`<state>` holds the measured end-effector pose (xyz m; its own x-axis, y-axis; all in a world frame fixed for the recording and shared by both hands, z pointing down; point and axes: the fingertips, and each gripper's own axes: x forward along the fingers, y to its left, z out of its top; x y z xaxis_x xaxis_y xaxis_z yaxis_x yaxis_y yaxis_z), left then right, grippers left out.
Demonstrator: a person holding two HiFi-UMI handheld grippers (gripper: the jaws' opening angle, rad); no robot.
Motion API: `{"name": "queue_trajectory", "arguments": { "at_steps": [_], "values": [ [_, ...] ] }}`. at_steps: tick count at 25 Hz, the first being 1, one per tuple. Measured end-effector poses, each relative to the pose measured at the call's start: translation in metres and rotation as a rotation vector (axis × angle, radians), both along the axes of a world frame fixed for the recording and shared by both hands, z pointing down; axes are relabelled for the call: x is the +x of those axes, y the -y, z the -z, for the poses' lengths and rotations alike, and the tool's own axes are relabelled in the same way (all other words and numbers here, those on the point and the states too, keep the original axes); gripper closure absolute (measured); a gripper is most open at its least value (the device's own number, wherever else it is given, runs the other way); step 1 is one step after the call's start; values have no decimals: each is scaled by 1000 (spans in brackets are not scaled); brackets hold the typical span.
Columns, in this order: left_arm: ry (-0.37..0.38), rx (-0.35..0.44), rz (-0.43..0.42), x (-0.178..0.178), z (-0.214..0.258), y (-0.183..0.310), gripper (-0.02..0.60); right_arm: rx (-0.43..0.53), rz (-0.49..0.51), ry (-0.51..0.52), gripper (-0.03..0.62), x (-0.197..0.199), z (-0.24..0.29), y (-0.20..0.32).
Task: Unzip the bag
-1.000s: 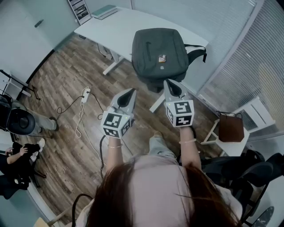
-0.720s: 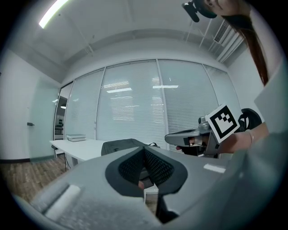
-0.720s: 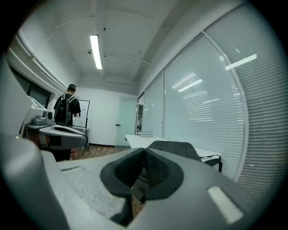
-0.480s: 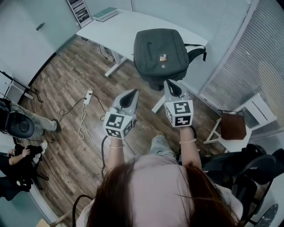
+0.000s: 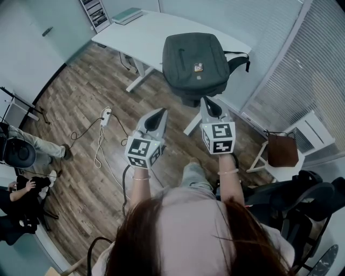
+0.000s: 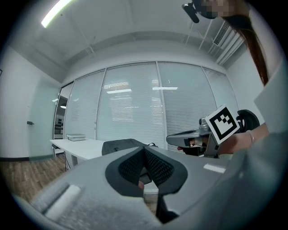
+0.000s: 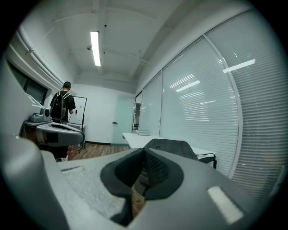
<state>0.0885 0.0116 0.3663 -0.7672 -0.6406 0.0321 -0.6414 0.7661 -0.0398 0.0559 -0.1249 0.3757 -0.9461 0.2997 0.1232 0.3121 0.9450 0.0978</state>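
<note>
A dark grey backpack (image 5: 195, 66) lies flat on the white table (image 5: 145, 33), near its front right corner, with a small tag on its top face and a strap trailing off to the right. Both grippers hang in the air in front of the table, short of the bag. My left gripper (image 5: 160, 112) is shut with nothing in it. My right gripper (image 5: 207, 101) is also shut and empty, its tips close to the bag's near edge. The backpack (image 6: 122, 145) shows low beyond the left jaws, and the backpack (image 7: 173, 148) lies just past the right jaws.
A stack of books (image 5: 127, 14) sits at the table's far end. A power strip and cables (image 5: 104, 116) lie on the wood floor at left. A white chair holding a brown bag (image 5: 282, 153) stands at right, by the blinds. People sit at the far left.
Both grippers have edged slightly forward toward the table. The view has shifted a little; the bag stays where it was.
</note>
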Motion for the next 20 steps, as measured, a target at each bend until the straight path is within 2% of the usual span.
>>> {"name": "queue_trajectory", "arguments": {
  "at_steps": [7,20],
  "values": [
    [2,15,-7,-10,2,-2,571,4,-10,-3,591,-6,0,0],
    [-28,30,-44,-58,-2,6,571,14,-36,-35,591,-43,-7,8]
  ]
}}
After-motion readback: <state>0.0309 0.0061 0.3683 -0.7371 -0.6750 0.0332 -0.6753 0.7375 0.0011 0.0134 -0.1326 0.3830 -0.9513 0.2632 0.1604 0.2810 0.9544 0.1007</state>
